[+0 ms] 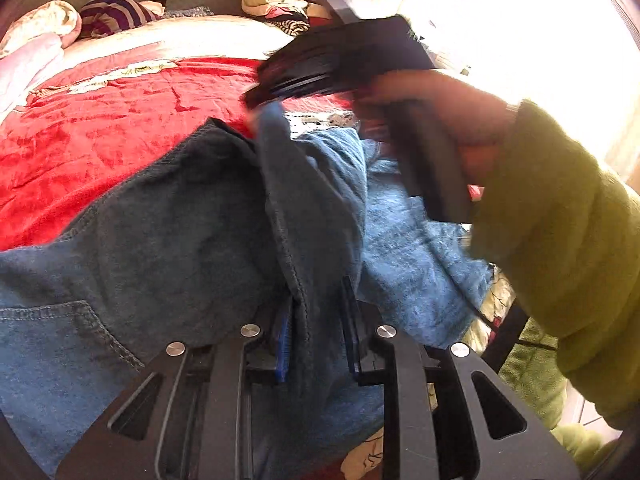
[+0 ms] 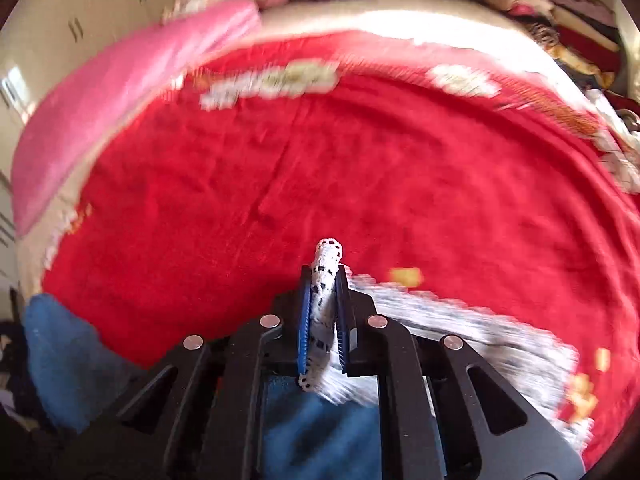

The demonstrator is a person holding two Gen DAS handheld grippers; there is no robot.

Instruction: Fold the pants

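Our left gripper (image 1: 316,336) pinches a denim fold of the pants (image 1: 168,216), which lie bunched on the red blanket (image 1: 100,140); the right gripper (image 2: 323,320) pinches their white lace trim (image 2: 326,280); we should lift both evenly, keeping the cloth taut.

Both wrist views close above red blanket (image 1: 100,148)

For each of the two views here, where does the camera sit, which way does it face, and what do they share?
Left wrist: on the left gripper, looking along its fingers across the jeans; the green-sleeved right arm shows.
Right wrist: on the right gripper, facing across the bed; its fingers pinch white lace trim.
Shared: the red blanket, the jeans, and the clothes pile.
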